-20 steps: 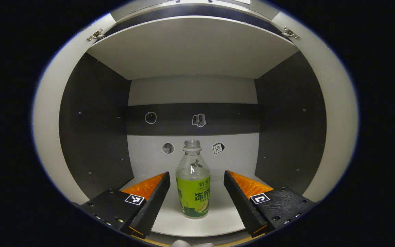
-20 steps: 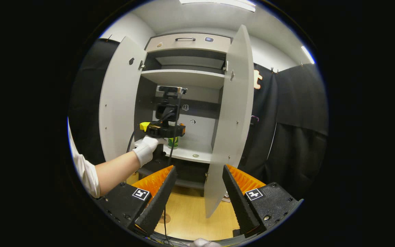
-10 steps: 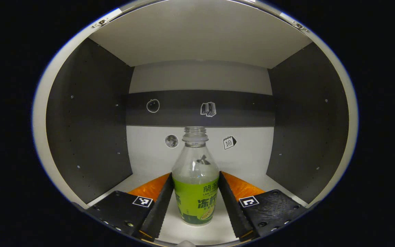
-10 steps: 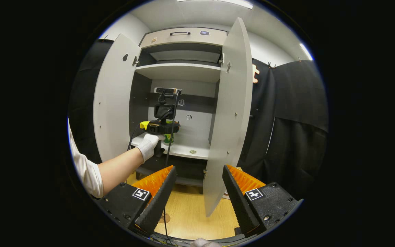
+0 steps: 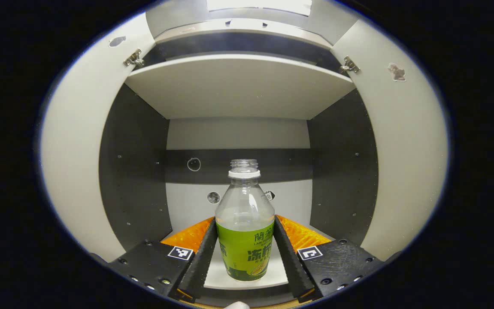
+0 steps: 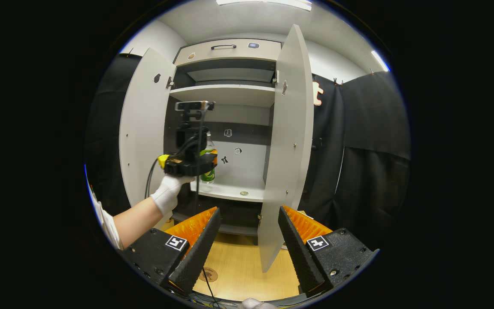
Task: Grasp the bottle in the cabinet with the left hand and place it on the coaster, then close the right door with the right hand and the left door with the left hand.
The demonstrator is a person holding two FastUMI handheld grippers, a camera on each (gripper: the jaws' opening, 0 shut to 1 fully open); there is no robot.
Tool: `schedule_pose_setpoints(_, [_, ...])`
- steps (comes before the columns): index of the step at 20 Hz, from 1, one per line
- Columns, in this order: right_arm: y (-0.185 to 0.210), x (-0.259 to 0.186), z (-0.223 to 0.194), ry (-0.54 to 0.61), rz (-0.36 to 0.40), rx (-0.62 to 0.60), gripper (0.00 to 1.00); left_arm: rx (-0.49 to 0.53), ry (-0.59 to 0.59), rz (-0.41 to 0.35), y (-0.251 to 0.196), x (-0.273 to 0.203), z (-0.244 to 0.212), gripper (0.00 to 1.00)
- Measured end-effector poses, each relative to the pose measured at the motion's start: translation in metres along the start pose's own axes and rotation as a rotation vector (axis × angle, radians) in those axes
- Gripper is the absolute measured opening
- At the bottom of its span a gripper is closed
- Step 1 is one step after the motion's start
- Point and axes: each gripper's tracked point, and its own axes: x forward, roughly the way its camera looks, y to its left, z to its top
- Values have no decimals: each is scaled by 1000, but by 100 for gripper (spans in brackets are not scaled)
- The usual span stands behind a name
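Left tool (image 5: 245, 251) has both fingers pressed on the clear plastic bottle with a green label (image 5: 244, 231), which stands upright, just in front of the open grey cabinet (image 5: 238, 86). Right tool (image 6: 247, 244) hangs with its fingers apart, holding nothing, near the tall grey right door (image 6: 285, 150). A small round coaster (image 6: 243, 193) lies on the cabinet shelf.

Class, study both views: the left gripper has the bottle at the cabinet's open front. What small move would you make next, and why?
Probably draw the left gripper back out of the cabinet, keeping the bottle upright. Both fingers press on the bottle's label, and in the right gripper view it hangs above the shelf, so it seems free to travel. Both doors stand open, leaving room.
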Motion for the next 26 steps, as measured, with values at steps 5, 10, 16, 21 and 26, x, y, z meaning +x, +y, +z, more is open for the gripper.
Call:
schedule_pose_setpoints(5, [-16,3,0,-12,-6,50,84,-9,19,-69,-16,-74,-10,73])
schedule_pose_setpoints(10, [-35,6,-1,-4,-44,60,83,20,58,-137,-29,-143,-59,73])
schedule_pose_setpoints(16, [-47,9,-13,41,-73,38,83,33,125,-267,-63,-198,-151,73])
schedule_pose_setpoints(21, [-48,6,-26,92,-79,7,84,-44,151,-324,-87,-225,-215,73])
schedule_pose_setpoints(26, [-48,1,-40,133,-80,-12,84,-63,204,-333,-91,-245,-272,73])
